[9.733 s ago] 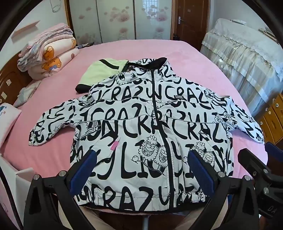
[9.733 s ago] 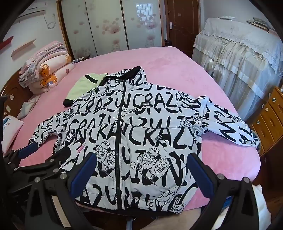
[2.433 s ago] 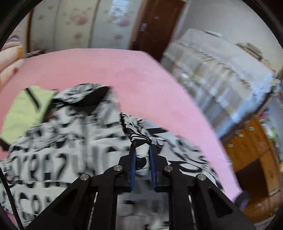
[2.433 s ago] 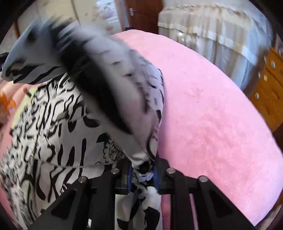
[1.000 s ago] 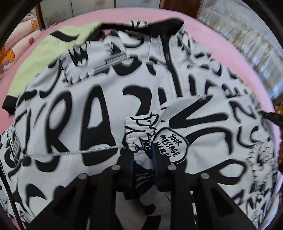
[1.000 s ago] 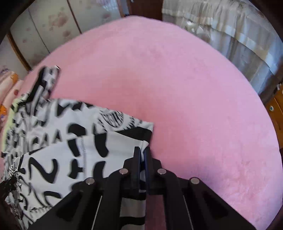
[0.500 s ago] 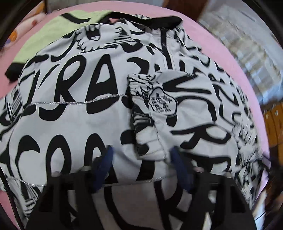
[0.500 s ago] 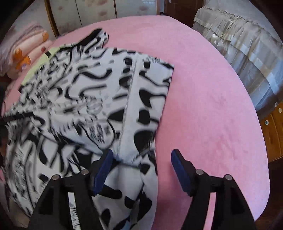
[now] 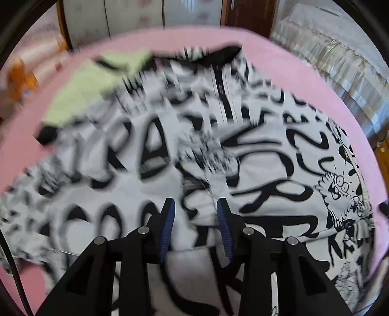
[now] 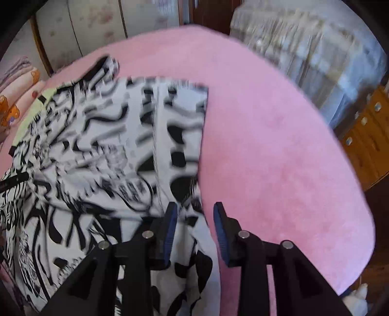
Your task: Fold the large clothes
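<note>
Both grippers, L (image 9: 194,214) & R (image 10: 193,216), jaws apart, empty; jacket (image 9: 279,170) just ahead, long axis toward bed's (image 10: 279,145) far edge.

Looking like a home bedroom: bed (image 10: 279,150) wearing a pink cover, folded quilts (image 10: 17,90) stacking at its head, floral wardrobe doors (image 9: 136,17) lining the far wall, wooden drawers (image 10: 364,136) and a cloth-draped piece (image 9: 340,60) standing alongside.
</note>
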`<state>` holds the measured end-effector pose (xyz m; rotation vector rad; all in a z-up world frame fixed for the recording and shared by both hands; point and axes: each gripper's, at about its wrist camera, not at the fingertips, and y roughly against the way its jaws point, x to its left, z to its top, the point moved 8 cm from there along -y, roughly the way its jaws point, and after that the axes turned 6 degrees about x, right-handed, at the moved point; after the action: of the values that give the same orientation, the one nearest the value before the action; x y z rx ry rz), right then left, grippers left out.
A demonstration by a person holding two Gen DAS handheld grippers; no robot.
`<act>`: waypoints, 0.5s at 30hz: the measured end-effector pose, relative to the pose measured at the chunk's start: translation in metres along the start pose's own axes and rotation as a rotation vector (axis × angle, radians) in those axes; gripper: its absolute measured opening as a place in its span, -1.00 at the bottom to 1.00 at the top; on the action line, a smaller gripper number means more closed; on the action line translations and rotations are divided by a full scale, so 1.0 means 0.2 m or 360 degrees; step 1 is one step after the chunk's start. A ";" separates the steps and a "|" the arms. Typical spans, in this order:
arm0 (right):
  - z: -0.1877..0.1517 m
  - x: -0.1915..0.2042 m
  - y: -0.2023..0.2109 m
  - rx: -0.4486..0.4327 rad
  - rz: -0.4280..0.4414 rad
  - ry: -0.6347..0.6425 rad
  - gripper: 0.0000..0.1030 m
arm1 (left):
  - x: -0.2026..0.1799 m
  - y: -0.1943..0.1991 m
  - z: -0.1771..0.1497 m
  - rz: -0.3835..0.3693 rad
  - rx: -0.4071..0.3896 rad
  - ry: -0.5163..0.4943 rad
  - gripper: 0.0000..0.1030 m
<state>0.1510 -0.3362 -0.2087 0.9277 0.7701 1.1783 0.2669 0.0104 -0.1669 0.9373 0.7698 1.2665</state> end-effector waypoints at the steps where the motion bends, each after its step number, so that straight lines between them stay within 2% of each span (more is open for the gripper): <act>1: 0.04 0.04 0.08 -0.0096 -0.0011 0.0030 0.04 | -0.01 0.05 0.00 0.0015 -0.0054 -0.0018 -0.12; 3: 0.09 0.15 0.16 -0.0208 0.0015 0.0100 0.09 | -0.06 0.11 0.00 -0.0067 -0.0105 -0.0003 -0.10; 5: 0.13 0.29 0.17 -0.0228 0.0090 0.0186 0.08 | -0.13 0.10 0.01 -0.0203 -0.0056 0.0035 -0.10; 7: 0.14 0.50 0.11 -0.0201 0.0164 0.0293 0.08 | -0.17 0.08 0.02 -0.0281 -0.0007 0.0069 -0.10; 10: 0.14 0.77 0.01 -0.0156 0.0264 0.0380 -0.02 | -0.26 0.01 -0.01 -0.0312 -0.0027 0.0105 -0.10; 12: 0.12 0.94 -0.09 -0.0103 0.0317 0.0434 -0.05 | -0.31 -0.08 -0.03 -0.0328 0.0005 0.0128 -0.10; 15: 0.10 0.98 -0.24 0.0031 0.0313 0.0432 -0.10 | -0.33 -0.27 -0.07 -0.0278 0.0137 0.0131 -0.10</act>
<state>0.2323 -0.1549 -0.2488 0.8841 0.9236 1.4924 0.2671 -0.0545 -0.2234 0.8711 0.9566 1.1318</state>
